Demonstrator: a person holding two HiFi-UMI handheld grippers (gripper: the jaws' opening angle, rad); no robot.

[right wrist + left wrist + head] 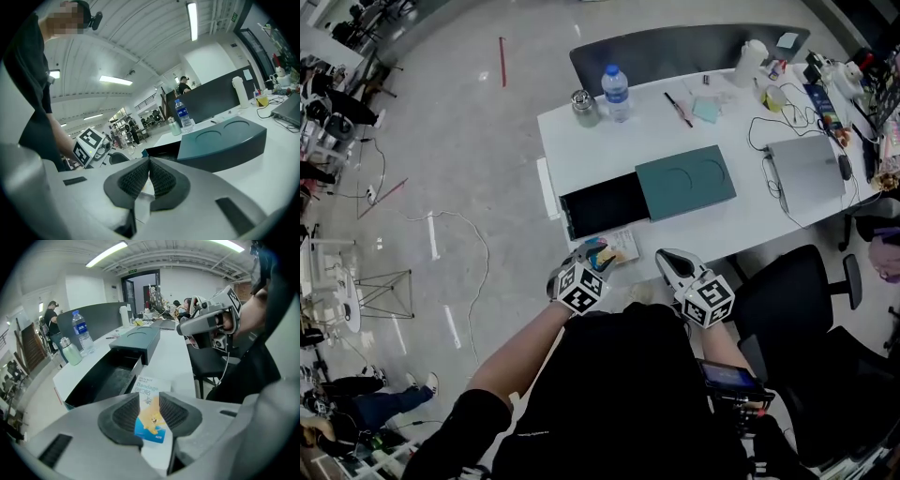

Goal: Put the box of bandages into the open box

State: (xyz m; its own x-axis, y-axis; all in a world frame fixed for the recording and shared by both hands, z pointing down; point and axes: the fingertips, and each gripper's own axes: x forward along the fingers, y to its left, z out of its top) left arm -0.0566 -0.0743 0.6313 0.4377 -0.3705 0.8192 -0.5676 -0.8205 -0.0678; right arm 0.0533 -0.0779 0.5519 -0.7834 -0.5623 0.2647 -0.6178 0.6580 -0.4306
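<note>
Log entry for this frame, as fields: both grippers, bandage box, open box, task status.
left gripper: jaws apart, bandage box between them, not gripped
right gripper: jaws together, empty
bandage box: flat on table, near edge, outside open box
open box: lid slid back, tray exposed
task: not yet done

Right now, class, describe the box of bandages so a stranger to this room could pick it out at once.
On the white table lies the open box, a black tray slid out of a teal cover. The box of bandages lies flat at the table's near edge, just before that tray. Alone there, it is a small white carton with a blue-and-yellow cartoon.
</note>
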